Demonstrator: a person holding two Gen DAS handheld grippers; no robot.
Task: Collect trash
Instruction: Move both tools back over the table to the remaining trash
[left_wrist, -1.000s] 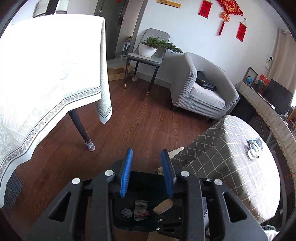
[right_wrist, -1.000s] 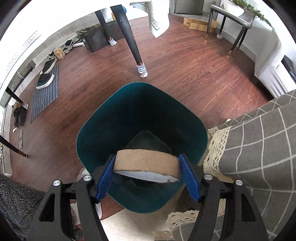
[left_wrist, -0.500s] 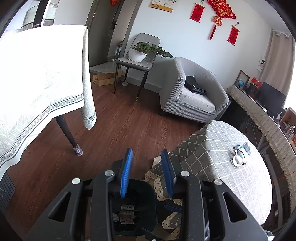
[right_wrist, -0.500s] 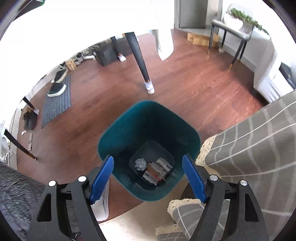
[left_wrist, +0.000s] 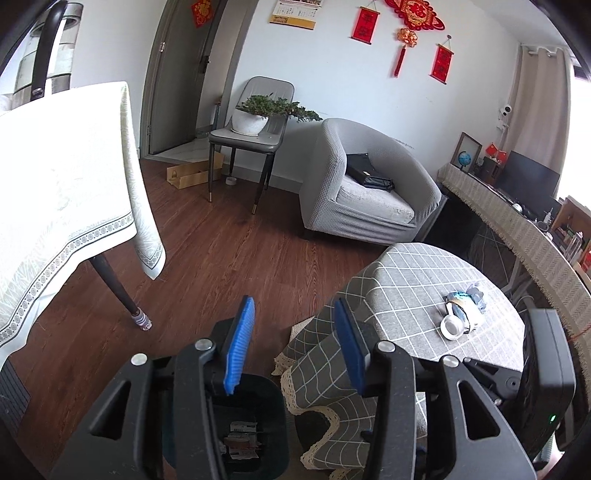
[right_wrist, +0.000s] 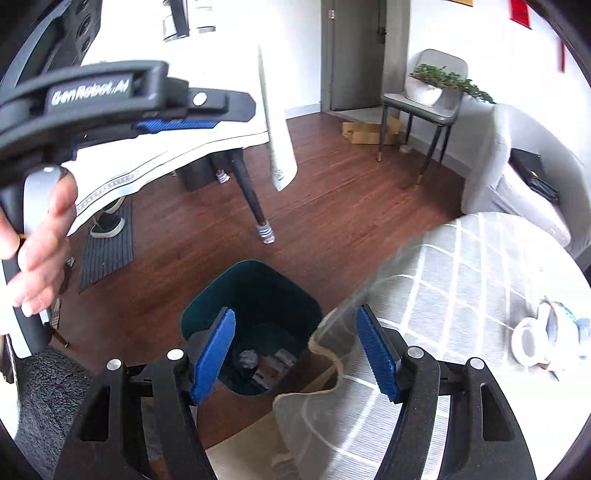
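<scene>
both grippers stand wide and empty: left gripper (left_wrist: 295, 343), right gripper (right_wrist: 301, 350). remaining trash, a small clump (right_wrist: 550, 339), lies on the checked table (right_wrist: 461, 266), ahead-right of the right gripper, the nearer one. teal bin (right_wrist: 255, 280) sits below-left.

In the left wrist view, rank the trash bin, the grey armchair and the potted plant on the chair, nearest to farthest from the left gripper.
Ordered from the left gripper:
1. Trash bin, on the floor just below the fingers, beside the checked table.
2. Grey armchair, across the wood floor, ahead and to the right.
3. Potted plant, on the chair by the back wall, ahead and left of the armchair.
</scene>
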